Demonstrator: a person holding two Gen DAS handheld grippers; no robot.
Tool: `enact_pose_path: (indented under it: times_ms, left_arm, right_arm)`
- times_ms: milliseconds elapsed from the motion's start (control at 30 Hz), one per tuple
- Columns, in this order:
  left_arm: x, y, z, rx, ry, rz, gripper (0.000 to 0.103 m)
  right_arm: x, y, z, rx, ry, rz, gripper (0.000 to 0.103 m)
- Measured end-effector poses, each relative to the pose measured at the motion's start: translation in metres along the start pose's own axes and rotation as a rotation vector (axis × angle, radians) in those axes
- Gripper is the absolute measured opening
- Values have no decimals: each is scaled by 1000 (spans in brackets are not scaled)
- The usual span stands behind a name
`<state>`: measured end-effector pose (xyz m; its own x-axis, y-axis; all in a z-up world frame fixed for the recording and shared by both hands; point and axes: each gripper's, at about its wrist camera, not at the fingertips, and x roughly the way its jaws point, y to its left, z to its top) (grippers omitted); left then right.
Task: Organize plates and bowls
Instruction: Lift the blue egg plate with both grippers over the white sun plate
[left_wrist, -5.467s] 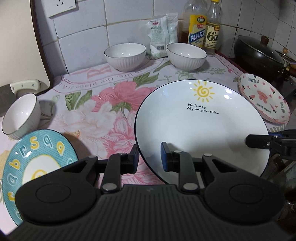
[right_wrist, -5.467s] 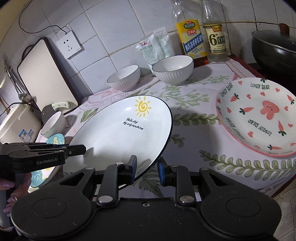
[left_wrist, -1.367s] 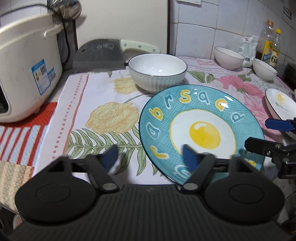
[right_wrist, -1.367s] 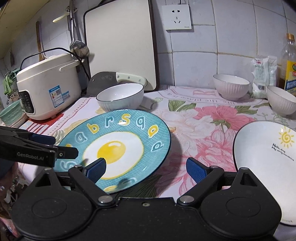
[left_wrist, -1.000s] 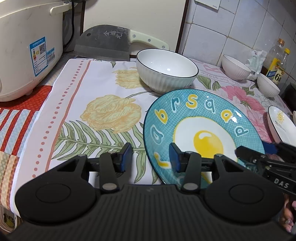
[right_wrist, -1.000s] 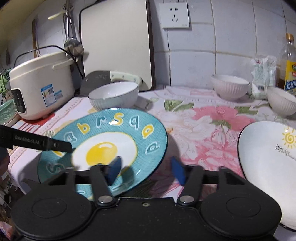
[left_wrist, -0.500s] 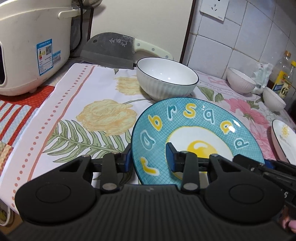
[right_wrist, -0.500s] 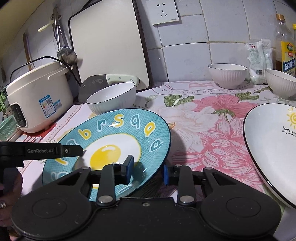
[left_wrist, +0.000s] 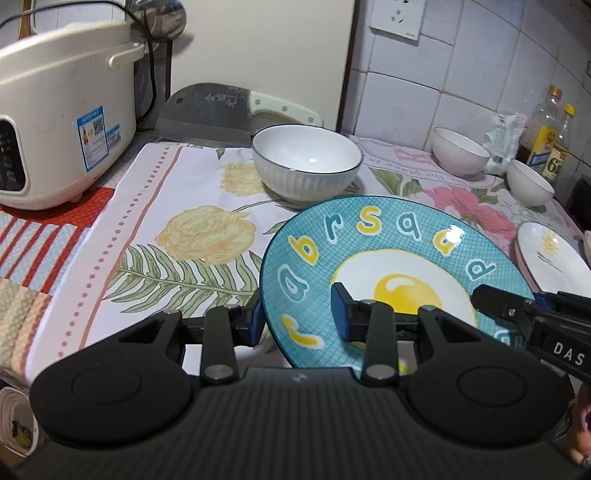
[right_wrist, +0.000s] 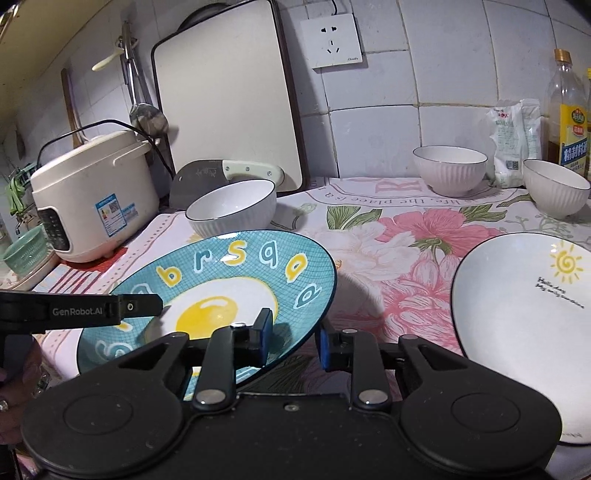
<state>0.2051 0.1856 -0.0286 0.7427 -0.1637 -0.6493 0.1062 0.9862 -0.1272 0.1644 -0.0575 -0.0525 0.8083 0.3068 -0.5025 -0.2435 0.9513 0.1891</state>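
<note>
A blue plate with an egg picture and yellow letters hangs tilted just above the flowered cloth. My left gripper is shut on its near left rim. My right gripper straddles the near right rim of the blue plate, its jaws still closing, pads on the rim. The left gripper reaches in from the left in the right wrist view. A white sun plate lies to the right. A white ribbed bowl stands just behind the blue plate, two more bowls at the back right.
A rice cooker stands at the left, with a cleaver and a cutting board against the wall behind the near bowl. Oil bottles and a white bag stand at the back right.
Both grippers narrowed from wide open onto the blue plate's rim. The plate has risen off the cloth and tilted, with both hands moving up.
</note>
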Motion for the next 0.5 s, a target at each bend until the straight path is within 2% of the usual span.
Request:
enact_pose_path:
  times_ms: [267, 500]
  left_arm:
    - [-51, -18, 10, 21, 21, -53, 35]
    - [-96, -48, 17, 59, -12, -102, 35]
  right_arm:
    - [-56, -1, 14, -6, -7, 1, 29]
    - [-111, -10, 26, -8, -48, -22, 29]
